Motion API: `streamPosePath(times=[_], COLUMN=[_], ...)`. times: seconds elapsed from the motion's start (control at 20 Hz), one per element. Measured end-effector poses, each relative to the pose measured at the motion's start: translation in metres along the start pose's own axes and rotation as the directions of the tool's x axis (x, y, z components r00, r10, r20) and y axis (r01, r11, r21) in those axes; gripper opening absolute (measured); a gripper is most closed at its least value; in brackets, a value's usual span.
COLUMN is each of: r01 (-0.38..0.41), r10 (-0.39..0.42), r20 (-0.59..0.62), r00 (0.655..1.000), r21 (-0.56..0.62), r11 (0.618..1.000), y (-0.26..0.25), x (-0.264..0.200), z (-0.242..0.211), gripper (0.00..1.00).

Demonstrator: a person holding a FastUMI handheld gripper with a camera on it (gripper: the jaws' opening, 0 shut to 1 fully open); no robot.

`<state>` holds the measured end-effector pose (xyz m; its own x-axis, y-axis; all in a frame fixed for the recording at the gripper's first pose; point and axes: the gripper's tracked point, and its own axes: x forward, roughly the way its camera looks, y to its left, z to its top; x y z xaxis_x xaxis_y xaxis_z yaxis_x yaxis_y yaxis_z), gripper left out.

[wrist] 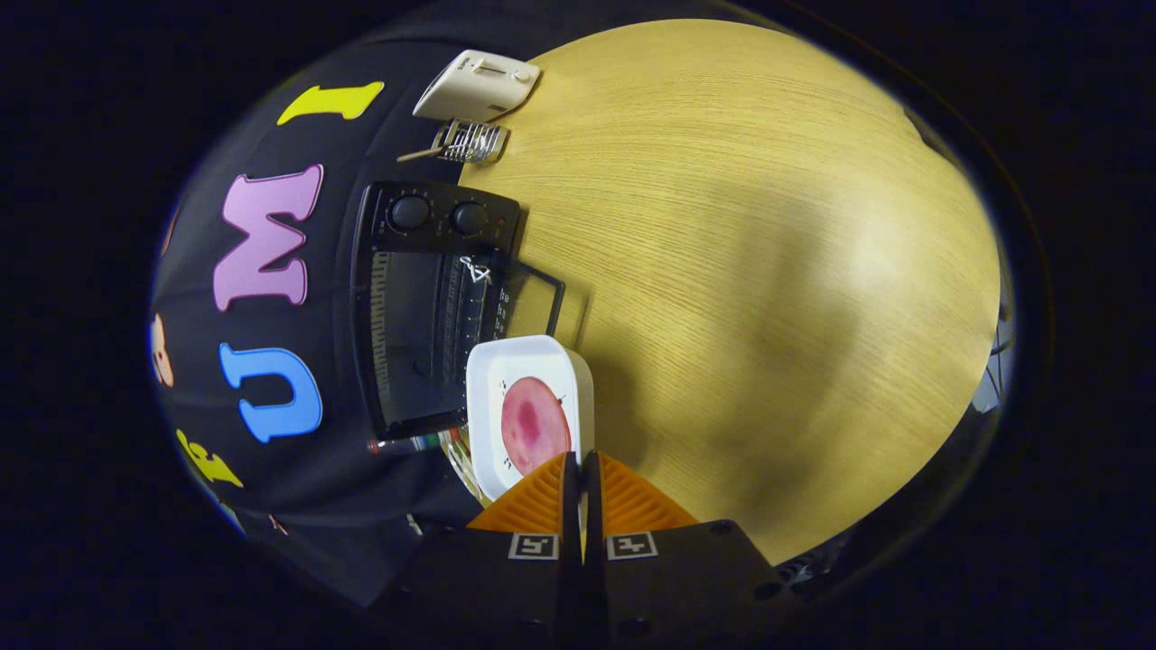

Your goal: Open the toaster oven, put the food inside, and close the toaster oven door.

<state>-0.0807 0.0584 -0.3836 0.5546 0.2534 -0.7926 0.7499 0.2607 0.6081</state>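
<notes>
A black toaster oven (424, 316) with two knobs (411, 212) stands on the wooden table against the booth wall. Its glass door (528, 293) hangs open toward the table, and the wire rack inside shows. My gripper (582, 462) is shut on the near rim of a white tray (519, 350), with both fingers pinching it. The tray carries a round pink piece of food (535, 426). It is held just in front of the oven's opening, partly over the open door.
Beyond the oven lie a white flat device (479, 86) and a small metal wire tool with a wooden handle (470, 142). The round wooden table (768, 271) stretches wide beside the oven. Some small coloured items (411, 443) lie by the oven's near side.
</notes>
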Motion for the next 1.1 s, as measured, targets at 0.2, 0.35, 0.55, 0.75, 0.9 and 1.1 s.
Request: streamPosePath(times=[0.2,0.35,0.55,0.75,0.9,1.1], r01=[-0.016,-0.043,-0.071,-0.084,-0.096,-0.128], r10=[0.008,0.014,0.026,0.028,0.027,0.053], r20=[0.093,0.186,0.224,0.243,0.254,0.256], r00=[0.996,0.983,0.974,0.97,0.967,0.965], r21=[0.09,0.153,0.194,0.226,0.264,0.287], r11=[0.996,0.987,0.978,0.97,0.96,0.949], y=[0.044,0.078,0.121,0.144,0.151,0.159], x=[0.04,0.069,0.107,0.138,0.153,0.162], z=[-0.003,0.009,0.011,0.017,0.024,0.025], gripper=[0.05,0.05,0.05,0.05,0.05,0.05])
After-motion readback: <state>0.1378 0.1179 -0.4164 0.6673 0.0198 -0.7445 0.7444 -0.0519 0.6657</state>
